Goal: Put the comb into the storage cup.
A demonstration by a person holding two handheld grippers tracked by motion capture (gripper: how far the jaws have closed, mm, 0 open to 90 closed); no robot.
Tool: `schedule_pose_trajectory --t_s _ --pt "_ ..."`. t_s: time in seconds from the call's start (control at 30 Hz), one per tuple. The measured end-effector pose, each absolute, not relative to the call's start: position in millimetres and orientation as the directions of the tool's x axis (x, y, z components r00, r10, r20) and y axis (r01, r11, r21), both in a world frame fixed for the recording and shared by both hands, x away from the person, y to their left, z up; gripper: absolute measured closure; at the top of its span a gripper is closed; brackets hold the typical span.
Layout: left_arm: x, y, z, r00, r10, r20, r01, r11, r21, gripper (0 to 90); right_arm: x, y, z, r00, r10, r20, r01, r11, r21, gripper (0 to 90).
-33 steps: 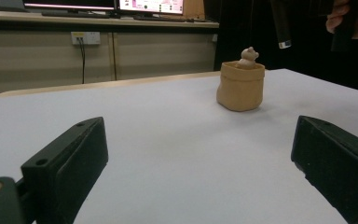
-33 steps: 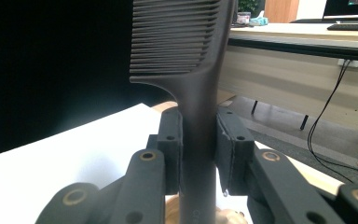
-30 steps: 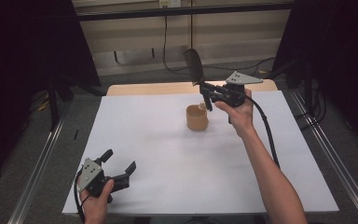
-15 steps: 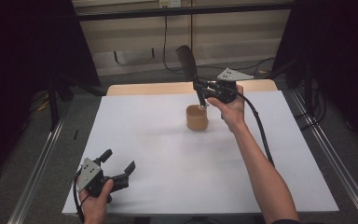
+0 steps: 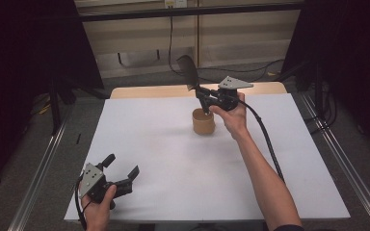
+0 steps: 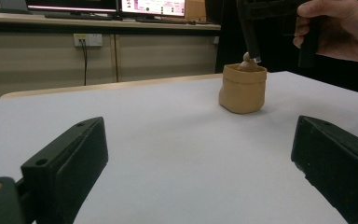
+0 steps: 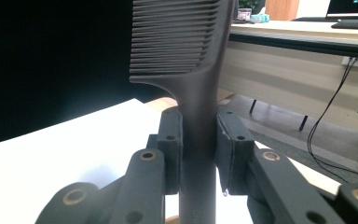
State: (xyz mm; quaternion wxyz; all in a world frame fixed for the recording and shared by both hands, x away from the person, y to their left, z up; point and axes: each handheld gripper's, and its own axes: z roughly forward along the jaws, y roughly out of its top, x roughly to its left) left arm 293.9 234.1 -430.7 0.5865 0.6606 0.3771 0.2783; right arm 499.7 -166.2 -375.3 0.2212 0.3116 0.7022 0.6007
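My right gripper is shut on the handle of a black wide-toothed comb, which stands nearly upright with its teeth on top. In the right gripper view both pads clamp the comb handle at the right gripper. Just below it a small tan cup stands on the white table. The comb handle ends at the mouth of the cup, where a rounded tan thing peeks out. My left gripper rests open at the front left, nothing between its jaws.
A black cable trails from the right gripper along the forearm. A wooden strip runs along the table's far edge. Metal rails flank both sides. Beyond the table is a desk front with hanging wires.
The right hand has carried the comb to the left and a little down, bringing its handle over the cup. The left gripper and the cup have stayed put.
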Motion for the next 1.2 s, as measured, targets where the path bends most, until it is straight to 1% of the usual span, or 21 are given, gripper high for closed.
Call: schedule_pose_trajectory --t_s 0.3,0.47,0.9,1.2 --pt "294.1 234.2 -431.1 0.562 0.824 -0.072 0.174 -0.033 0.984 3.8 496.4 -164.4 -384.8 -0.713 0.700 0.050 0.172 0.106 0.979 73.1" --pt "293.6 233.2 -430.4 0.564 0.823 -0.069 0.169 -0.033 0.985 3.8 492.5 -167.2 -395.6 -0.707 0.705 0.060 0.188 0.104 0.977 73.0" --pt "293.5 233.8 -430.1 0.563 0.823 -0.072 0.167 -0.028 0.985 3.8 489.8 -165.1 -405.7 -0.705 0.708 0.041 0.180 0.123 0.976 73.1" --pt "293.9 234.1 -430.4 0.560 0.825 -0.075 0.171 -0.027 0.985 3.8 485.1 -168.9 -411.3 -0.691 0.721 0.048 0.197 0.124 0.973 73.0"
